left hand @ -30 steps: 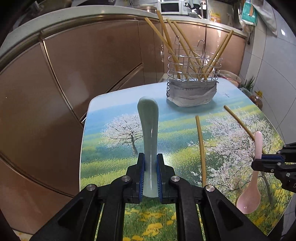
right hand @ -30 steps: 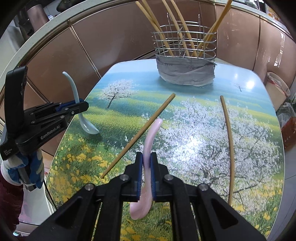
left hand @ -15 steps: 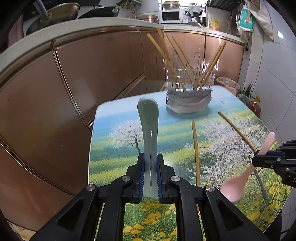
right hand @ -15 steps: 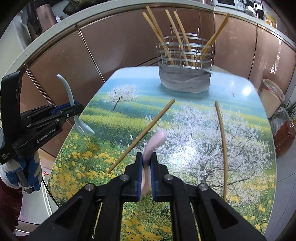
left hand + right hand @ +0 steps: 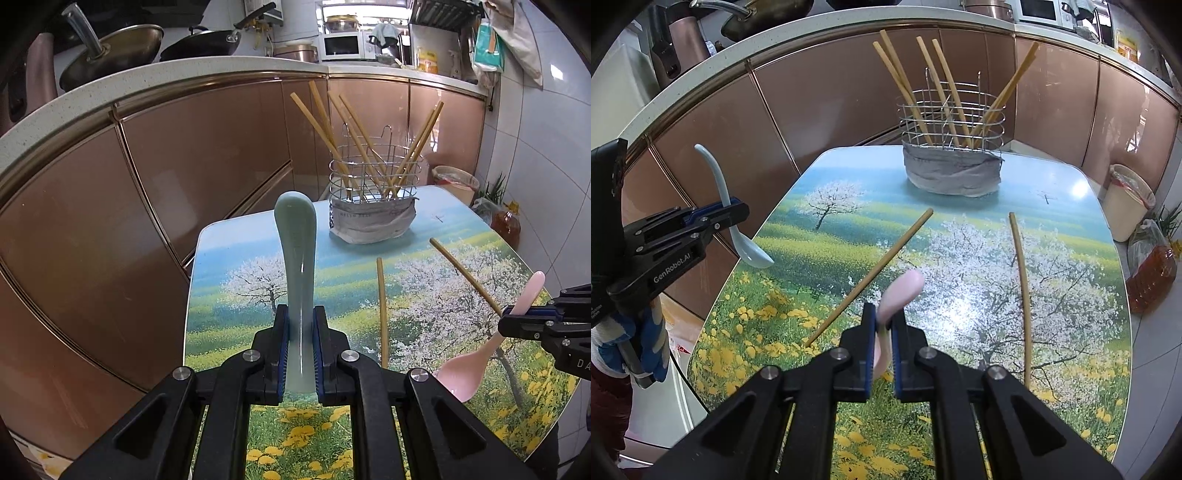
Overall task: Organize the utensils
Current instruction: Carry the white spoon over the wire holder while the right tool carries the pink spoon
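Left gripper (image 5: 299, 332): clamped on the blue spoon (image 5: 297, 266), bottom centre of its view; handle end up
Right gripper (image 5: 882, 339): clamped on the pink spoon (image 5: 899, 290), bottom centre of its view
Table (image 5: 960, 192): printed with blossom trees and yellow flowers; two loose chopsticks (image 5: 871, 277) lie mid-frame, well apart
Basket (image 5: 951, 110): wire, upper centre, at the table's far end; holds chopsticks; grey wrap around its base
Room: copper cabinets (image 5: 184, 166) behind; pans and microwave (image 5: 341, 46) along the top; bin (image 5: 1126, 203) at right
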A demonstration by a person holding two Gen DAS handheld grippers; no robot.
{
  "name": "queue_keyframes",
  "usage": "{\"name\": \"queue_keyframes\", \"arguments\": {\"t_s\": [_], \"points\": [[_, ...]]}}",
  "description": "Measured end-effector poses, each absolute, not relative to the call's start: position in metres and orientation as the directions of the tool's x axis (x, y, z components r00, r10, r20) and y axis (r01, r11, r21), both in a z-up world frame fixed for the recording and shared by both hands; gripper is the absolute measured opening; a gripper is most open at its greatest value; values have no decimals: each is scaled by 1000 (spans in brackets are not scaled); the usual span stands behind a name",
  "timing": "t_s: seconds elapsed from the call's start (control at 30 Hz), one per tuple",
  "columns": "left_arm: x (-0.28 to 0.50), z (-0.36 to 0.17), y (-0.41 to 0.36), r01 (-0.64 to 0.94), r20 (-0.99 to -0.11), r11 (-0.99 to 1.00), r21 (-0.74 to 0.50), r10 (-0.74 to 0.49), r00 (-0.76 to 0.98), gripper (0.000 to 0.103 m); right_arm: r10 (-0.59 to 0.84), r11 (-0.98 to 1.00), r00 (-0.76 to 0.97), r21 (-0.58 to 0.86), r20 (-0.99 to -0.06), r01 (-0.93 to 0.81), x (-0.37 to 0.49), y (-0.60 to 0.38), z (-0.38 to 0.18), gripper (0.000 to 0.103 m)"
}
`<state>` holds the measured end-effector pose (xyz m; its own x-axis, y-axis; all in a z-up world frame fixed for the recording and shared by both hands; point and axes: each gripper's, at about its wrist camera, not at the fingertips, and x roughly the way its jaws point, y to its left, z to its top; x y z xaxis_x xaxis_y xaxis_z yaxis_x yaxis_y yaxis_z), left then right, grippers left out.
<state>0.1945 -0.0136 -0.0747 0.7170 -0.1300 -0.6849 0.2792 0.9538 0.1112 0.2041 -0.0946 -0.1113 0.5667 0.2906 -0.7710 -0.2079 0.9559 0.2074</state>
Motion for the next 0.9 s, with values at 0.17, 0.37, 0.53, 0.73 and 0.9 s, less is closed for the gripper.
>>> {"name": "queue_keyframes", "arguments": {"t_s": [0.17, 0.37, 0.53, 0.73, 0.9], "points": [[189, -70, -18, 274, -679, 955, 113, -127, 723, 11, 292, 956, 581, 208, -760, -209, 199, -101, -108, 7], [183, -61, -26, 275, -669, 954, 117, -129, 732, 11, 297, 955, 601, 214, -742, -207, 195, -110, -100, 7], [181, -48, -35, 289, -660, 951, 107, -149, 736, 11, 296, 955, 619, 217, -727, -202, 196, -119, -91, 7], [193, -17, -45, 317, -648, 947, 50, -211, 732, 11, 271, 963, 661, 193, -700, -190, 211, -134, -59, 7], [219, 17, -51, 351, -632, 935, -47, -300, 715, 11, 243, 970, 721, 162, -649, -181, 235, -147, -16, 7]]}}
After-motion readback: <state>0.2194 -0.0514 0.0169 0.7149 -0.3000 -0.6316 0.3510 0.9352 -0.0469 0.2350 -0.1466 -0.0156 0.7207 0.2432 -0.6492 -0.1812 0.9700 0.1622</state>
